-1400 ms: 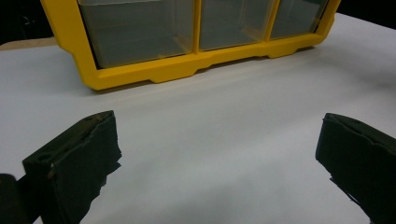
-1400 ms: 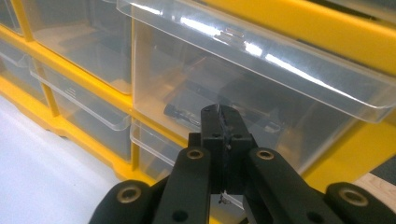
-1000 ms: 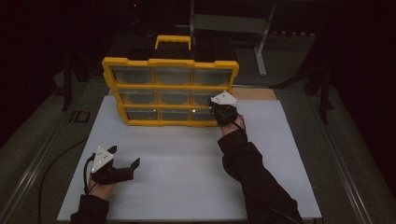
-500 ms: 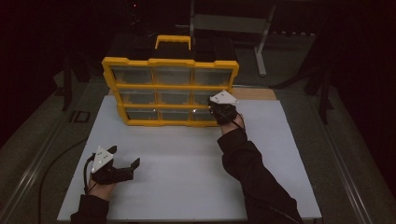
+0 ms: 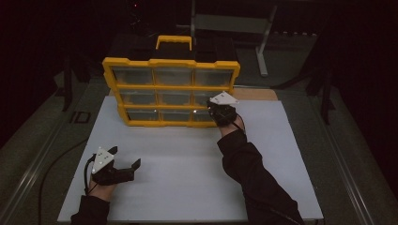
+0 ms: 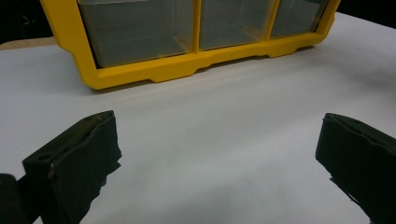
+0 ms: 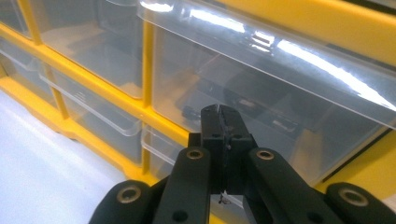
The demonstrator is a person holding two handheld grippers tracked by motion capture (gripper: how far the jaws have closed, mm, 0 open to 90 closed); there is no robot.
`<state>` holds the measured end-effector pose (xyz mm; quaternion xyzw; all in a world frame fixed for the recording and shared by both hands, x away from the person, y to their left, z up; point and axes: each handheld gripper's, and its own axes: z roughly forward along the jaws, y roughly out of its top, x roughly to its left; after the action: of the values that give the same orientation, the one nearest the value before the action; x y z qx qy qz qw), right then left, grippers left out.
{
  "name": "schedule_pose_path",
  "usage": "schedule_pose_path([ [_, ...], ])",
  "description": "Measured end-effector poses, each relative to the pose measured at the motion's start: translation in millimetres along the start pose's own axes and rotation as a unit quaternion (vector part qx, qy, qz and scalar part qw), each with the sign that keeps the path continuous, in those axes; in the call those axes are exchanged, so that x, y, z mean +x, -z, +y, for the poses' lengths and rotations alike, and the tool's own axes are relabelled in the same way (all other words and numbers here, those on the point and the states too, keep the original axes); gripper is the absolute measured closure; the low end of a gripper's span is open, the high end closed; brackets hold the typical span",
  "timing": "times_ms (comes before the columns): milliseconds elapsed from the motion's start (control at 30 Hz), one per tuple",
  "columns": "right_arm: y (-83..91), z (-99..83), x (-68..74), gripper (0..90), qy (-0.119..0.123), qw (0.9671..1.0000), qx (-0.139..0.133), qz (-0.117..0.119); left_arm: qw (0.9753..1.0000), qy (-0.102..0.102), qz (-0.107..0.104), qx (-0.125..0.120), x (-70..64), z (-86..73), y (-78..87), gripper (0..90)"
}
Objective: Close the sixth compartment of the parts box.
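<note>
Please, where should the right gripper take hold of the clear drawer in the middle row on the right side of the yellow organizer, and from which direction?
Probably by the projecting top front lip of the clear drawer, approached straight from the front. The yellow organizer stands upright with its drawers facing the person, and that lip overhangs the flat face, giving the jaws an edge. The right gripper, now shut, would have to open first.

We're seeing no real change over the last second. The right gripper [image 5: 217,110] is staying pressed at the yellow drawer cabinet [image 5: 171,63]; the left gripper [image 5: 126,169] is still idling on the white board [image 5: 187,159].
</note>
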<state>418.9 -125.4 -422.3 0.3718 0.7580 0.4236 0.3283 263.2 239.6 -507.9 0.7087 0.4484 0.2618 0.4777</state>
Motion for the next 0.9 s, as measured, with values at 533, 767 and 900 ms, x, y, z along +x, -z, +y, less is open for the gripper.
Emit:
schedule_pose_path([
  [533,7.8,2.4,11.8,62.4,-0.016,0.9991,0.005,0.039,1.0000,-0.001,0.000,0.000,-0.9,0.2,-0.5,0.1],
  [767,9.6,2.4,14.1,42.7,-0.023,0.9985,0.010,0.048,1.0000,0.000,0.001,-0.001,-0.8,0.3,-0.4,0.1],
  [900,9.6,2.5,14.5,32.7,-0.031,0.9982,0.015,0.048,1.0000,-0.001,0.000,0.000,-1.5,0.2,-0.8,0.1],
])
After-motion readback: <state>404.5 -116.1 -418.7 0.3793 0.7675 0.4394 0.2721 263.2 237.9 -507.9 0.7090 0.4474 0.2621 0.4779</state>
